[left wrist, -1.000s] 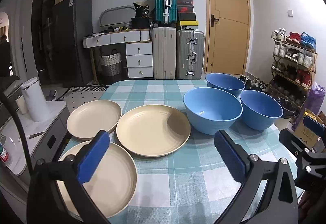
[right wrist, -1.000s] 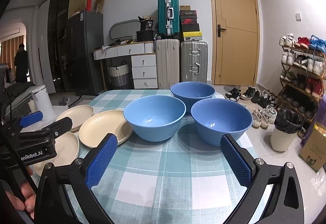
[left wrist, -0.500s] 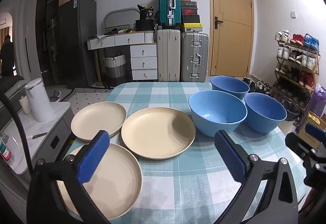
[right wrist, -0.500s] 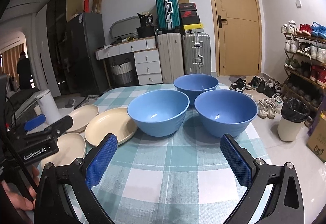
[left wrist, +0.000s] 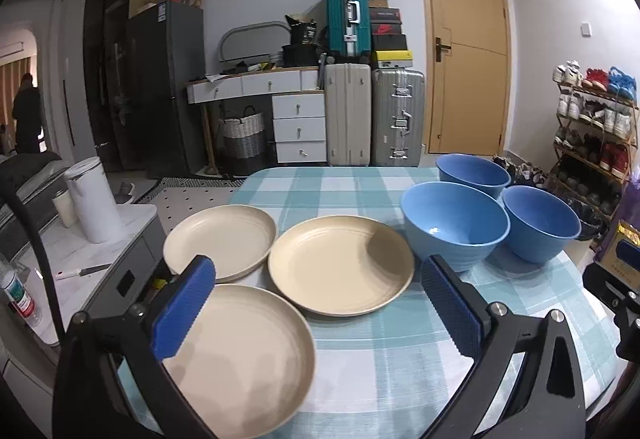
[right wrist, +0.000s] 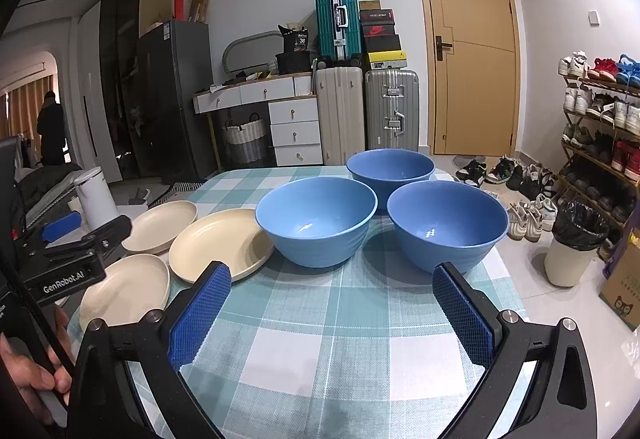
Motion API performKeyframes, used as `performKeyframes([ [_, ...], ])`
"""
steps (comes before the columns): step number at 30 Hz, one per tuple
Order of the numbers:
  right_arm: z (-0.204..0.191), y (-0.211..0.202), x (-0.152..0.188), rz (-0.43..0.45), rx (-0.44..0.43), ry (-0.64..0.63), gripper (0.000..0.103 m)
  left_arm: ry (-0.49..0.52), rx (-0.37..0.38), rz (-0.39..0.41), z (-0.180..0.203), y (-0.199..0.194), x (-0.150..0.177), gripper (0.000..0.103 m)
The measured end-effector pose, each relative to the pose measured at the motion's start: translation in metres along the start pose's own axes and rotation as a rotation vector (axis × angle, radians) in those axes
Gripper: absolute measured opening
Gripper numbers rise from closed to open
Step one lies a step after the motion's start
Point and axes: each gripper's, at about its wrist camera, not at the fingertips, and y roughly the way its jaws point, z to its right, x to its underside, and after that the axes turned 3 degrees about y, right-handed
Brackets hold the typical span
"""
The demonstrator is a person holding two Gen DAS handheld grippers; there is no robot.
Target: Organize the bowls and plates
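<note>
I hold both grippers released: left gripper above the nearest of 3 cream plates, right gripper facing 3 blue bowls on the checked tablecloth.

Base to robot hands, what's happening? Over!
Left gripper and right gripper open, empty. Three plates, three bowls unstacked. Nothing blocking.

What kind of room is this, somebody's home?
Most likely a lived-in home, near the entrance: a shoe rack full of shoes, suitcases stacked by the door, and a fridge behind the checked-cloth table.
</note>
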Motion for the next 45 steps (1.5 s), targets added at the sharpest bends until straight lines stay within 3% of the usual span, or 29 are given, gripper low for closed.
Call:
performKeyframes([
  [4,-0.005,0.0,0.0,0.008,0.009,-0.021,0.103,-0.057,-0.011,-0.014,-0.021,0.002,-0.002,0.103],
  [9,-0.021,-0.012,-0.002,0.101,0.038,-0.07,0.103,-0.108,-0.08,-0.064,-0.05,0.009,-0.008,0.103],
  [12,-0.034,-0.024,-0.005,0.174,-0.007,-0.078,0.103,-0.154,-0.074,-0.078,-0.07,0.01,-0.013,0.103],
  [16,-0.054,-0.039,-0.024,0.258,-0.138,-0.041,0.103,-0.157,-0.079,-0.078,-0.1,0.013,-0.029,0.103],
  [22,-0.109,-0.028,-0.089,0.238,-0.236,-0.08,0.103,-0.226,-0.117,-0.071,-0.164,0.027,-0.063,0.103],
  [26,-0.168,0.01,-0.132,0.123,-0.309,-0.195,0.103,-0.201,-0.19,-0.144,-0.193,0.06,-0.075,0.103],
  [28,-0.197,0.035,-0.148,0.073,-0.325,-0.23,0.103,-0.185,-0.163,-0.204,-0.206,0.088,-0.073,0.103],
  [30,-0.229,0.072,-0.163,-0.036,-0.344,-0.265,0.103,-0.188,-0.135,-0.254,-0.215,0.109,-0.068,0.103],
  [34,-0.274,0.154,-0.171,-0.235,-0.342,-0.281,0.103,-0.206,-0.128,-0.367,-0.234,0.158,-0.053,0.103],
  [39,-0.296,0.26,-0.165,-0.468,-0.328,-0.2,0.102,-0.216,-0.125,-0.468,-0.251,0.202,-0.04,0.103],
  [41,-0.301,0.301,-0.157,-0.568,-0.32,-0.162,0.099,-0.211,-0.11,-0.528,-0.253,0.221,-0.033,0.103],
  [43,-0.296,0.331,-0.142,-0.657,-0.312,-0.134,0.079,-0.211,-0.097,-0.563,-0.254,0.235,-0.027,0.103],
  [45,-0.298,0.356,-0.129,-0.733,-0.311,-0.112,0.075,-0.219,-0.08,-0.586,-0.257,0.248,-0.022,0.103],
])
